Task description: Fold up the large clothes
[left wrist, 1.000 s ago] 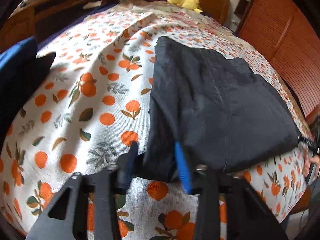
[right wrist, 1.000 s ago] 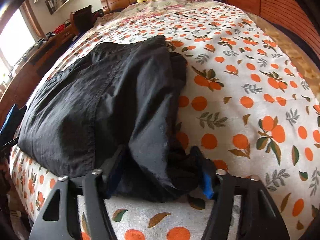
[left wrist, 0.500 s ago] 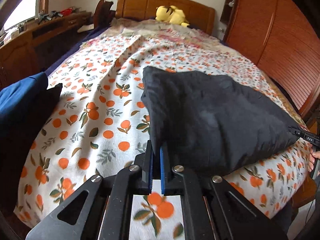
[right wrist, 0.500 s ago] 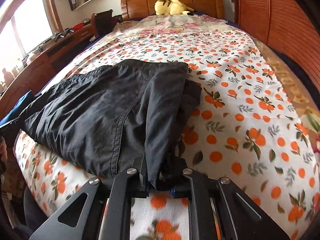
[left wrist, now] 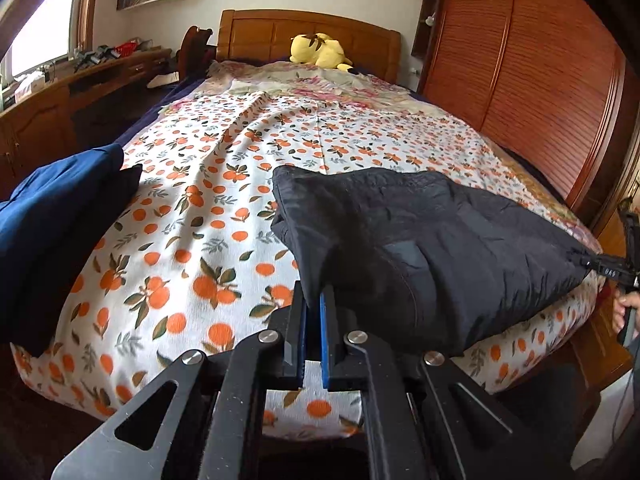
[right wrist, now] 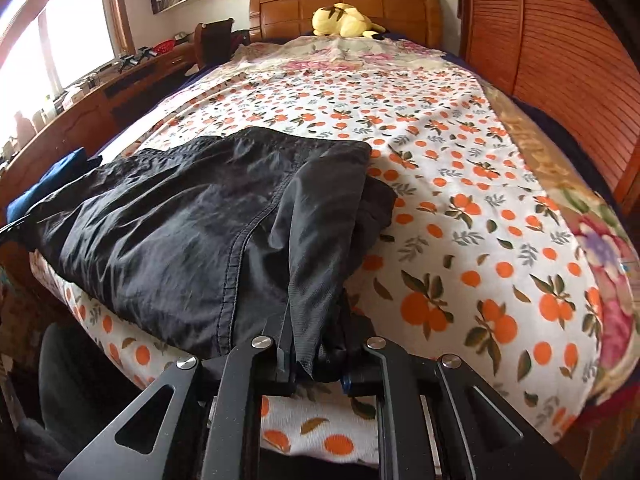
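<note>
Bed [left wrist: 224, 208], covered by a sheet [right wrist: 460, 184] printed with oranges and leaves, runs back to a wooden headboard [left wrist: 280, 36]; a slatted wooden wardrobe [left wrist: 540, 80] stands along one side and a wooden counter [right wrist: 92, 112] under the window along the other. Black garment [left wrist: 420, 248], large and partly folded, lies across the near end of the bed, its near edge raised off the sheet at both corners. Folded blue cloth [left wrist: 52, 216] sits at the bed's near corner, apart from the garment. Yellow plush toy [right wrist: 344, 20] rests against the headboard. Left claw [left wrist: 314, 320], blue-padded, is closed on one near corner of the garment. Right claw [right wrist: 316, 344] is clamped on the other near corner, a bunch of fabric filling the gap between its fingers.
</note>
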